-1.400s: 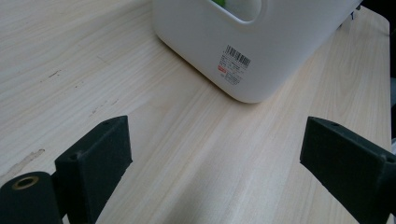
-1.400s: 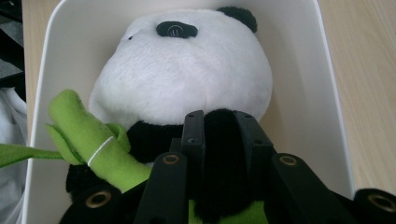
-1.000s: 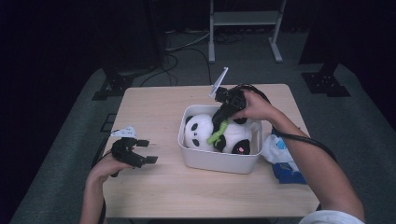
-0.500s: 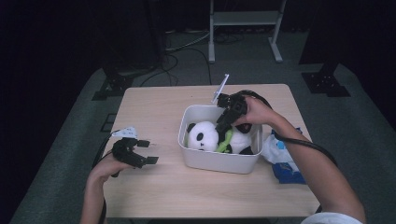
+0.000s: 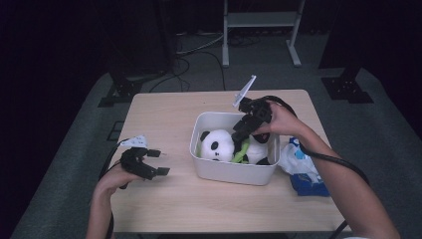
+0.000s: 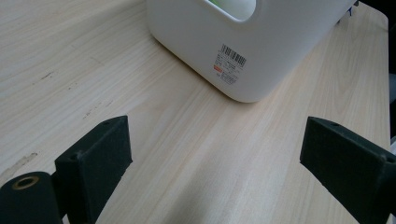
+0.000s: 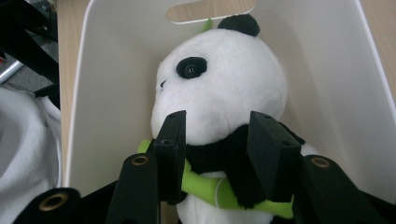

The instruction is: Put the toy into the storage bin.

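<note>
Panda (image 7: 219, 93) lowered into bin (image 5: 214, 172), right tool (image 7: 215, 154) clamping it, legs hidden, left tool (image 6: 212, 163) released

The left gripper (image 6: 215, 172) has its two black jaws set wide apart, nothing between them but bare pale wood. They rise from the near edge, the left jaw with a brass-ringed hole at its base. The light wooden surface (image 6: 140, 107) runs away beneath them, marked with a few faint dark scuffs at the left. Farther off stands a white plastic bin (image 6: 261, 42), rounded at its corner, well apart from the jaws. A barcode label (image 6: 229, 63) with a small red mark sits on its side wall. At its top is a cut-out handle slot (image 6: 229, 7), with something green, perhaps, behind it.
</note>
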